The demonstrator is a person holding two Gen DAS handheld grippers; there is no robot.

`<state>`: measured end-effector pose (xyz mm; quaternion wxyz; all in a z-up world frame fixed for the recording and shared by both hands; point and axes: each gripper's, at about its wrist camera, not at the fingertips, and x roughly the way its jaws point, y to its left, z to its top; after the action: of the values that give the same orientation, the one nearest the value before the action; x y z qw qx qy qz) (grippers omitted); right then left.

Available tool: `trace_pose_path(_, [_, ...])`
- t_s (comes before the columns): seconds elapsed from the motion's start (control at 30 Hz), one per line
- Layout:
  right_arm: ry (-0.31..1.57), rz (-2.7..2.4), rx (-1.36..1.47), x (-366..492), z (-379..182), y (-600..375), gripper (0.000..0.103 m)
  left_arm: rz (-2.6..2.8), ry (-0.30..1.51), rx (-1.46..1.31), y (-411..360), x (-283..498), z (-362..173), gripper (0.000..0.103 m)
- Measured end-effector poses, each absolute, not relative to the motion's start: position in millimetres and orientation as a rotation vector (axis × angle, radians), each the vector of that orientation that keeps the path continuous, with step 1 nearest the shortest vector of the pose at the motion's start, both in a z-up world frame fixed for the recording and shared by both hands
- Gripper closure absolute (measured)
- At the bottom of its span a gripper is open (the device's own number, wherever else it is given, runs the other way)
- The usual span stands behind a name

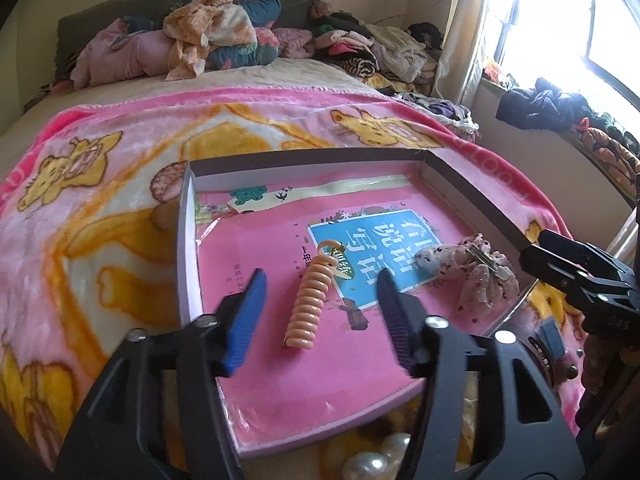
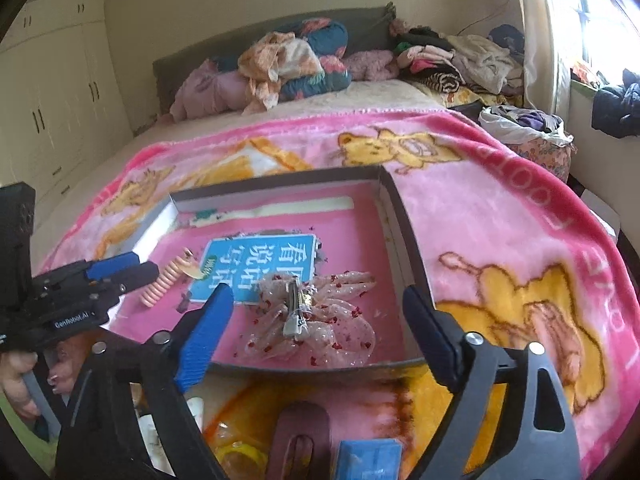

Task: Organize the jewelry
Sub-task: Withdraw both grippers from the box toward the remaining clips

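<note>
A shallow cardboard box [image 1: 185, 240] lined with a pink book lies on the bed; it also shows in the right wrist view [image 2: 404, 240]. In it lie an orange coiled bracelet [image 1: 310, 304] and a sheer pink bow hair clip [image 1: 476, 272]. My left gripper [image 1: 320, 292] is open, its fingers either side of the bracelet, not touching it. My right gripper [image 2: 316, 312] is open above the bow clip [image 2: 308, 320]. The bracelet [image 2: 162, 284] lies beside the left gripper [image 2: 136, 268] in that view. The right gripper [image 1: 548, 248] shows at the right.
A pink cartoon blanket [image 1: 100, 200] covers the bed. Large pearl beads [image 1: 372, 464], a pink hair clip [image 2: 300, 440], a blue box [image 2: 368, 460] and a yellow item [image 2: 240, 456] lie in front of the box. Clothes pile [image 1: 216, 32] at the headboard.
</note>
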<state>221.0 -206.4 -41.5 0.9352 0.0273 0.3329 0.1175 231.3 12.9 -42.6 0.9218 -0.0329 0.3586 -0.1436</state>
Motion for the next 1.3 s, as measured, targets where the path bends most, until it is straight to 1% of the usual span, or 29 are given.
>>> trace_pose_path(0.03, [0.668,0.238,0.053,217,-39,-207,0.016,-0.294,0.730,-0.071,14,229,-41,0.044])
trace_pose_path(0.1, [0.652,0.237,0.051,210,-35,-207,0.016,-0.292,0.719,-0.079,16,225,-38,0.040])
trace_pose_path(0.2, [0.629,0.236,0.045,199,-30,-208,0.016,-0.293,0.703,-0.092,19,217,-33,0.029])
trace_pose_path(0.27, [0.617,0.238,0.044,192,-26,-207,0.016,-0.298,0.687,-0.102,20,211,-30,0.024])
trace_pose_path(0.33, [0.602,0.242,0.047,183,-23,-207,0.013,-0.303,0.669,-0.102,20,204,-26,0.015])
trace_pose_path(0.37, [0.593,0.241,0.049,180,-22,-207,0.010,-0.304,0.661,-0.103,20,201,-24,0.013])
trace_pose_path(0.4, [0.587,0.243,0.051,177,-21,-207,0.009,-0.306,0.648,-0.106,20,197,-22,0.012])
trace_pose_path(0.73, [0.543,0.257,0.064,140,-13,-205,0.009,-0.312,0.579,-0.107,19,167,-5,0.012])
trace_pose_path(1.3, [0.479,0.283,0.023,88,-6,-199,0.008,-0.309,0.529,-0.074,21,125,-1,0.012])
